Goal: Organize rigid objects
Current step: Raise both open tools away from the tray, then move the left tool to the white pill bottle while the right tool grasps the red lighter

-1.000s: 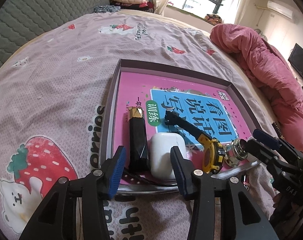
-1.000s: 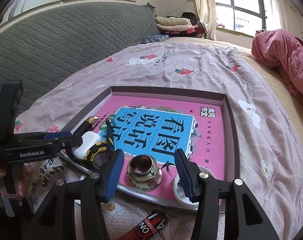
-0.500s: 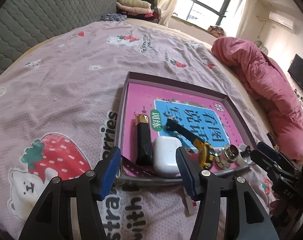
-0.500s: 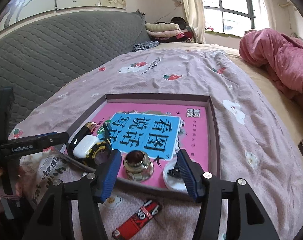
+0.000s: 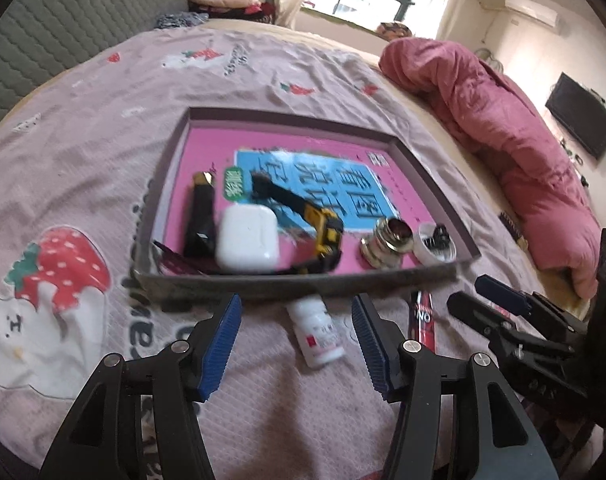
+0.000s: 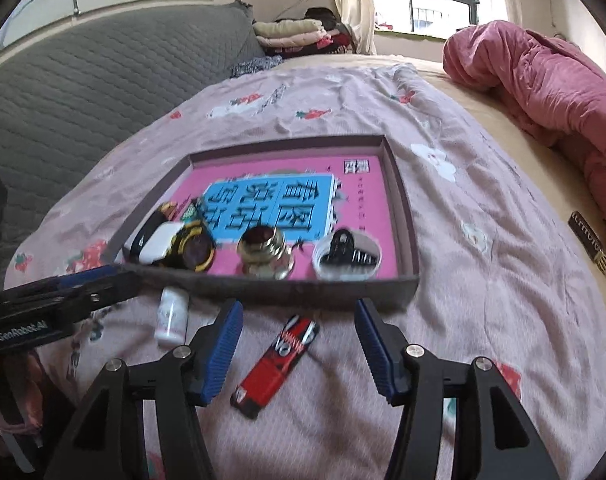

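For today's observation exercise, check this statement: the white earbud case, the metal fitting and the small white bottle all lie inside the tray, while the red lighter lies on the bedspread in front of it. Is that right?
Not quite. The small white bottle is not inside the tray; it lies on the bedspread in front of it, near the red lighter, as both wrist views show. The white earbud case and metal fitting do lie inside the tray.
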Demonstrator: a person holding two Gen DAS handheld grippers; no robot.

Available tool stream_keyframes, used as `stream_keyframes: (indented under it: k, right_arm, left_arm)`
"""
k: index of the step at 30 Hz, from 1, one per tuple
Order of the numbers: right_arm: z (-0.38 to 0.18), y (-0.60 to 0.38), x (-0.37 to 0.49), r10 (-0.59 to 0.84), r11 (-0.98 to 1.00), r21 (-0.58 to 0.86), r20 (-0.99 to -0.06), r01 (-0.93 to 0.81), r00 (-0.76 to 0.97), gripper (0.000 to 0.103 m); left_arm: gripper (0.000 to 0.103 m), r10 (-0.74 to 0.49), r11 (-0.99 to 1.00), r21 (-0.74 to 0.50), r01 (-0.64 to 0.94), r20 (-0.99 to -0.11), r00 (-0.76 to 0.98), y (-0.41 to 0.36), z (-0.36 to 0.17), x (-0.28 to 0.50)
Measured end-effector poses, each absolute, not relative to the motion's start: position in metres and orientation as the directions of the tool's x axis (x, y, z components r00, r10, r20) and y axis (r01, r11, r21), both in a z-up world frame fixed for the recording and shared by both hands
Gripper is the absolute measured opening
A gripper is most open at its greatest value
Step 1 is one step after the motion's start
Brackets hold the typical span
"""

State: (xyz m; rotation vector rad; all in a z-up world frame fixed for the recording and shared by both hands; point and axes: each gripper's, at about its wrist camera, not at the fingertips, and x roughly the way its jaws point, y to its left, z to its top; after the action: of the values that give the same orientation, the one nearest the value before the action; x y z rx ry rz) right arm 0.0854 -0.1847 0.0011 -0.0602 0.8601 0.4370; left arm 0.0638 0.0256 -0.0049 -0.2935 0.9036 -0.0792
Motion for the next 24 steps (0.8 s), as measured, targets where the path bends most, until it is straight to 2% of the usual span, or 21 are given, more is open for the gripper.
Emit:
stream_keyframes:
  k: [5,18,24]
  right_arm:
    - [-0.012,-0.179,0.079,0.307,0.917,0.099,-0.794,-0.387,0.524,0.058]
    - [-0.041,-0.163,0.085,0.271,0.917,0.077,-0.841,-0.392,0.468,0.057]
    - [-0.045,-0.158,0.088,0.261,0.911,0.058,-0.846,-0.407,0.465,0.051]
  left_arm:
    - [0.059,-0.220,0.951,-0.306,-0.050,-0.780,0.586,0.017,-0.017,0.064]
    - [0.059,-0.229,0.944,-0.320,-0.080,-0.812,0.537,0.014,-0.039,0.074]
    - [0.059,-0.202,0.951,-0.293,-0.097,-0.829,0.522,0.011,-0.046,0.080]
